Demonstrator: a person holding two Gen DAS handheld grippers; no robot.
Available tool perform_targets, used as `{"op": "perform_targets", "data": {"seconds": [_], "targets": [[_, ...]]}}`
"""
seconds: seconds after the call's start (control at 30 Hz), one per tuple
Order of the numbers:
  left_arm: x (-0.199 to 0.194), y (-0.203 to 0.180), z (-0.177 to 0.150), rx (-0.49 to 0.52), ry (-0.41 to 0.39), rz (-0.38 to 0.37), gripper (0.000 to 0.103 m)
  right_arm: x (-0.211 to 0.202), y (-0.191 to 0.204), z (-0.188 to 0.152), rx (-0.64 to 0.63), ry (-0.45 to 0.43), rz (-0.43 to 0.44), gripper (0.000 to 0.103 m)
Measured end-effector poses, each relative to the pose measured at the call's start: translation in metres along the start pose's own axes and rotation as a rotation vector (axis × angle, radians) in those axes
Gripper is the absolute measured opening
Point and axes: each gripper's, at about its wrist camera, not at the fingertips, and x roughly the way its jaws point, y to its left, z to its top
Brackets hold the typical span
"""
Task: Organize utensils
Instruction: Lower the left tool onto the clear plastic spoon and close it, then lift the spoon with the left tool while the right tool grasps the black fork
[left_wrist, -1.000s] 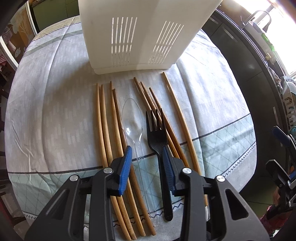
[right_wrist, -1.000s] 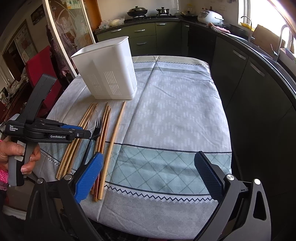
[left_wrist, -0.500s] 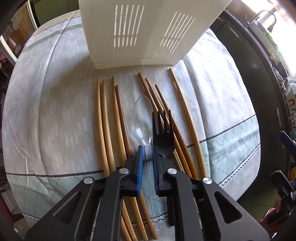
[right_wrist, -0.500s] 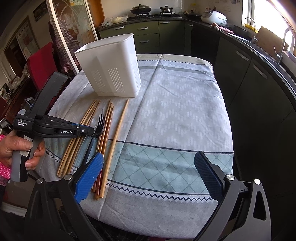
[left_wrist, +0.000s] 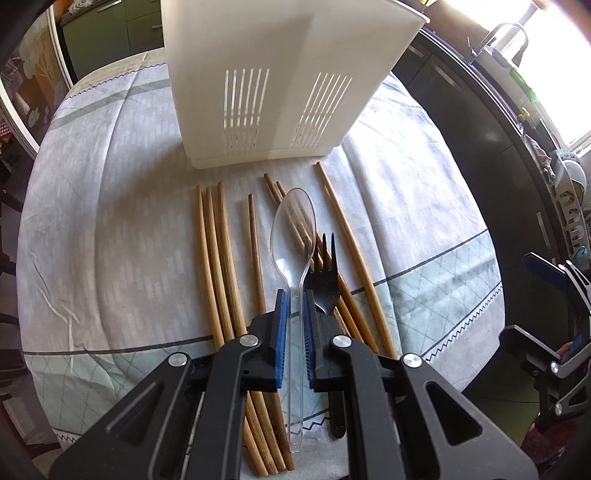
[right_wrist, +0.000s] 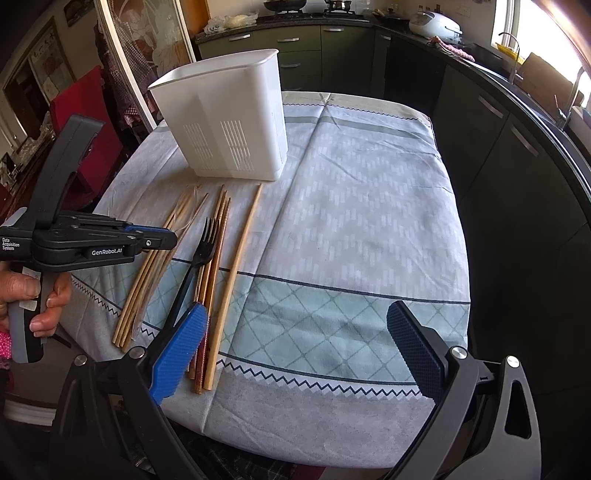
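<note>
Step in hand: picking the clear plastic spoon off the table for the white utensil caddy. Left gripper is clamped on the spoon's handle, blue pads pinching both sides; bowl end tilts up toward the caddy, handle tail trails back under the tool (looks lifted, but can't be sure it's fully off the cloth). Right gripper idles w/ jaws wide apart over the near table edge, holding nothing. Black fork lies just beside the spoon on the chopsticks, which are spread on the tablecloth in front of the caddy. Next: raise spoon clear, carry fwd over the caddy rim, let go inside. Vs 1 s ago: left jaws were open around the spoon lying flat; now closed on it, bowl raised, camera nearer the caddy.
</note>
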Motion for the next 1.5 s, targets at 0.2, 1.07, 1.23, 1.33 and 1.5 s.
{"op": "perform_targets", "data": {"seconds": [0.2, 1.07, 1.23, 1.33, 1.5], "targets": [[-0.029, 0.007, -0.006, 0.011, -0.072, -0.016, 0.009, 0.021, 0.011, 0.007, 0.005, 0.098, 0.038, 0.085], [-0.094, 0.031, -0.031, 0.036, -0.268, 0.018, 0.009, 0.106, 0.111, 0.039, -0.036, 0.298, 0.058, 0.021], [-0.098, 0.031, -0.033, 0.035, -0.276, 0.013, 0.009, 0.120, 0.122, 0.043, -0.029, 0.336, 0.057, 0.020], [-0.100, 0.032, -0.034, 0.037, -0.283, 0.012, 0.009, 0.127, 0.127, 0.044, -0.032, 0.349, 0.059, 0.018], [-0.100, 0.033, -0.034, 0.036, -0.283, 0.009, 0.009, 0.143, 0.134, 0.051, -0.038, 0.346, 0.042, 0.012]]}}
